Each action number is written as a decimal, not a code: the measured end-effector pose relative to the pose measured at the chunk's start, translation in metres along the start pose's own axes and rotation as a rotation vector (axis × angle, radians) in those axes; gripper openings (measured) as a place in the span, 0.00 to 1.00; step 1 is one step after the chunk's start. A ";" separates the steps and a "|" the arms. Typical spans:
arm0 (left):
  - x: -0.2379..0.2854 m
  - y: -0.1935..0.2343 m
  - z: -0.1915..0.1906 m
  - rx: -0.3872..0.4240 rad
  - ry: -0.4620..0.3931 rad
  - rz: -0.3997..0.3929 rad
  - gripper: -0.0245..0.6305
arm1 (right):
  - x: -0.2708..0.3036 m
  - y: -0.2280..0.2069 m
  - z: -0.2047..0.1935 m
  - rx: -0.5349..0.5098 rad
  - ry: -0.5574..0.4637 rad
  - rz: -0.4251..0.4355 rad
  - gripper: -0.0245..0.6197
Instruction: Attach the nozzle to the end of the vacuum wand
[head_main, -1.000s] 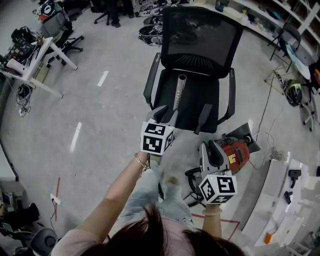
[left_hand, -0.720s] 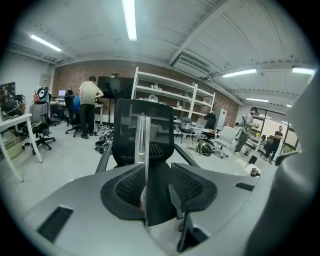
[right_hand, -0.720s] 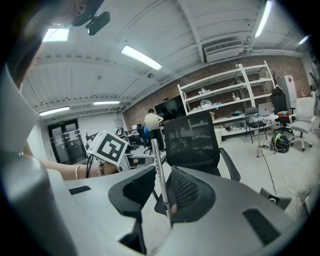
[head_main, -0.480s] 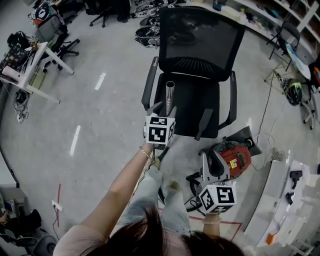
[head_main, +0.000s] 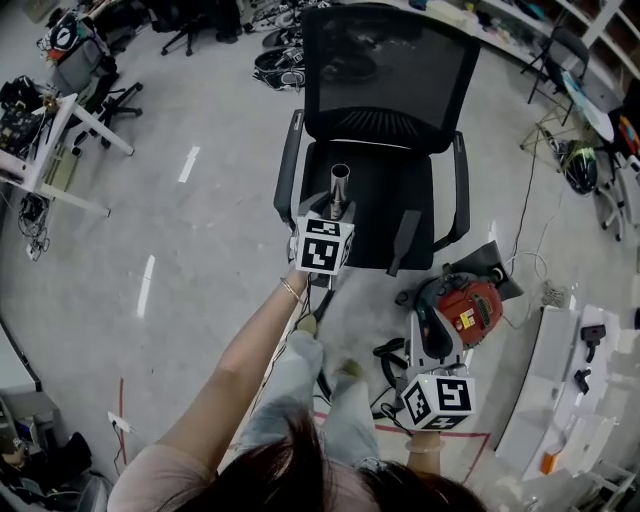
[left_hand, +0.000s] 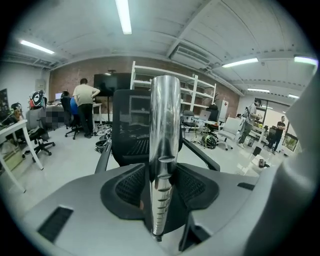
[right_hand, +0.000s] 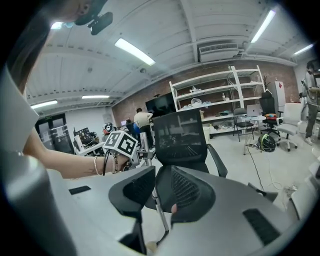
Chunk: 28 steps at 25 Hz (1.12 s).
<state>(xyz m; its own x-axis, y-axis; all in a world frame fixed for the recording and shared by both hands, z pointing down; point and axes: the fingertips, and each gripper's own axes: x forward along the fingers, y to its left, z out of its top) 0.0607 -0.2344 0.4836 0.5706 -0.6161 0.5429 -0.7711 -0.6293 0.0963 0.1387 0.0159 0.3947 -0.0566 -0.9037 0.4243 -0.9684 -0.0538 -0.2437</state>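
grey workshop floor (head_main: 200, 250) spreads under it all. nearest, the right claw (right_hand: 156, 181) hangs low, jaws narrowly apart on nothing i can make out, likely kept free for the nozzle; one red vacuum (head_main: 465, 305) sits beside it. the left claw (left_hand: 162, 172) has just been opening its jaws: one wand (left_hand: 165, 115) stands loose between them, bare end above, probably for a re-grip. beyond, one office chair (head_main: 385, 80). two claws; no nozzle fitted.

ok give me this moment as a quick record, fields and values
wand: upright before the chair, top end bare
left tongs: just been opening, now apart, wand between them
right tongs: apart, nothing seen gripped
vacuum: red, on floor near right tongs
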 end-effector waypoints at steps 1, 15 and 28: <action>0.001 -0.002 0.000 0.015 0.000 -0.012 0.32 | 0.001 0.001 -0.001 0.000 0.000 -0.003 0.18; 0.002 -0.011 0.004 0.111 -0.007 -0.168 0.28 | 0.032 0.022 0.009 0.056 -0.025 -0.103 0.18; 0.002 -0.003 0.009 0.125 0.036 -0.251 0.28 | 0.049 0.039 0.024 0.155 -0.098 -0.214 0.18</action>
<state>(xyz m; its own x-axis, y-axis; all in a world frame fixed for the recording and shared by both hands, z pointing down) 0.0668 -0.2383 0.4771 0.7274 -0.4179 0.5443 -0.5648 -0.8151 0.1289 0.1043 -0.0408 0.3853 0.1766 -0.9011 0.3961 -0.9065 -0.3056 -0.2911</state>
